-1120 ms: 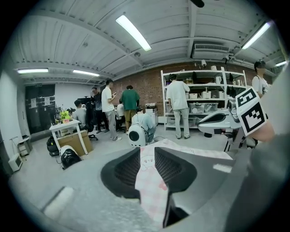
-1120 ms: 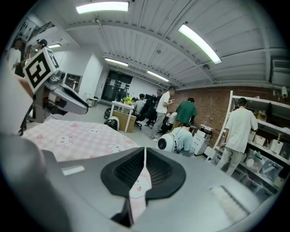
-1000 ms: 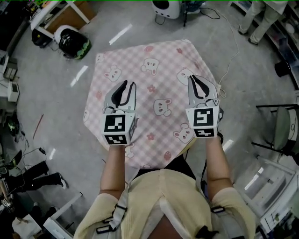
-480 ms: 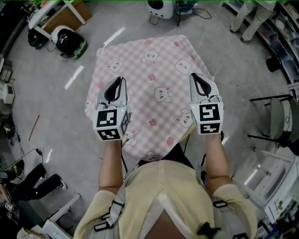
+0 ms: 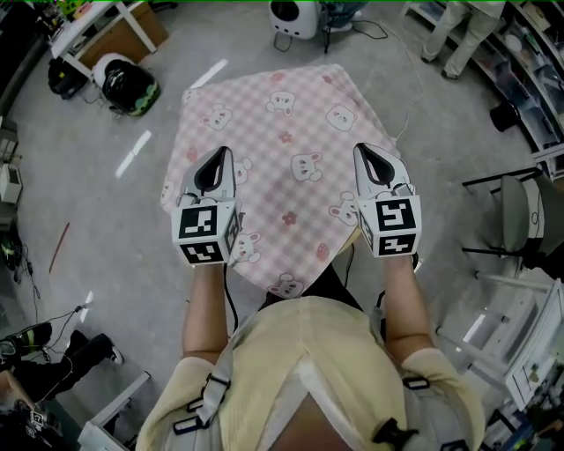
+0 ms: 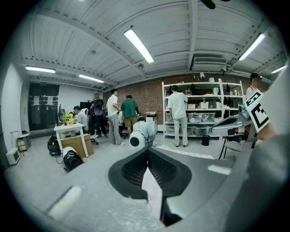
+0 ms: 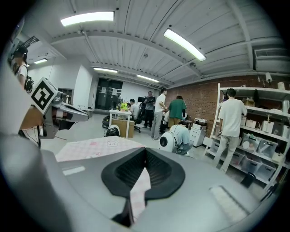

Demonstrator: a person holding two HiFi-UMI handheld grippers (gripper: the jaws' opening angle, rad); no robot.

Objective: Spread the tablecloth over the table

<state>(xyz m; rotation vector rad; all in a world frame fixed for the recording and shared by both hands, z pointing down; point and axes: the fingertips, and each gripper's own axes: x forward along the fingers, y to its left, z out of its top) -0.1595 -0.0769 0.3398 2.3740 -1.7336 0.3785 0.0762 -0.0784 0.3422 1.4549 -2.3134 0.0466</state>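
A pink checked tablecloth (image 5: pixel 291 150) with bunny prints drapes over the table, which it hides almost fully. My left gripper (image 5: pixel 219 151) is shut on the cloth's left edge, its jaws having just closed with the fabric between them. At the right edge my right gripper (image 5: pixel 364 148) is shut on the cloth as well. A pale strip of cloth (image 6: pixel 152 192) shows pinched between the closed jaws in the left gripper view. The right gripper view shows the same, a cloth strip (image 7: pixel 138 192) between its jaws, with the spread tablecloth (image 7: pixel 97 147) at left.
A white round machine (image 5: pixel 293 16) stands beyond the table's far corner. A black and green backpack (image 5: pixel 125 84) and a small table (image 5: pixel 106 31) sit at the far left. A chair (image 5: pixel 527 225) is at right. People stand by shelves (image 6: pixel 181 113).
The left jaws stood apart a second ago and are now closed on the cloth. Both grippers have drawn back toward me and risen a little, taking the cloth's side edges along.
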